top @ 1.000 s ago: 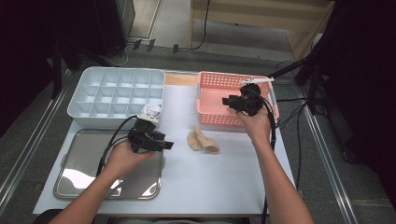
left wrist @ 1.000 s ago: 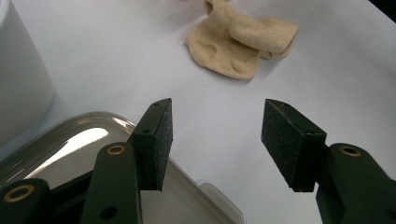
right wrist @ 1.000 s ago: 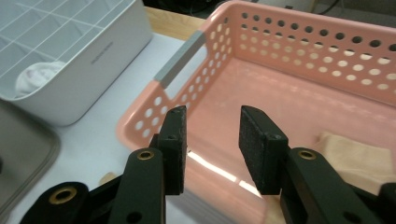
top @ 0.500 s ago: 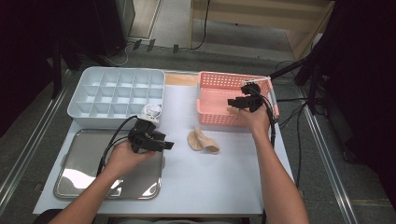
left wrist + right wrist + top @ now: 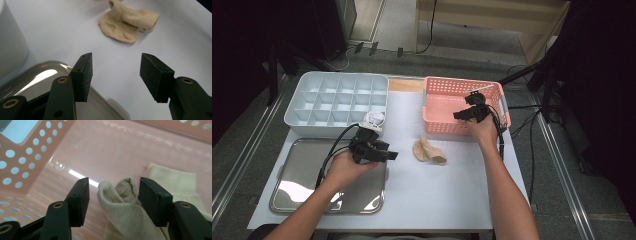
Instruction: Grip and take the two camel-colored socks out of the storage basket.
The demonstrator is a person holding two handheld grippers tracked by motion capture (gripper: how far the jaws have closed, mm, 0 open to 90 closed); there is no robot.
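Right now, in the high view, the right gripper (image 5: 473, 111) hangs inside the pink basket (image 5: 439, 100) at the upper right of the white surface (image 5: 462, 185), while the left gripper (image 5: 382, 152) sits at centre left over the right edge of the steel tray (image 5: 297, 175), pointing right toward a beige sock (image 5: 428, 151) that lies near the middle of the frame, just below the basket. A pale compartment box (image 5: 337, 97) stands at upper left. In the left gripper view, its fingers (image 5: 83, 75) stand wide with nothing between them; the tray's corner (image 5: 47, 72) is at lower left and the sock (image 5: 127, 23) lies apart, at top centre. In the right gripper view, the fingers (image 5: 80, 200) have just been opening and stand wide, with a second beige sock (image 5: 130, 212) bunched between them on the basket floor (image 5: 112, 150), its fold close beside the right finger; whether they touch I cannot tell.
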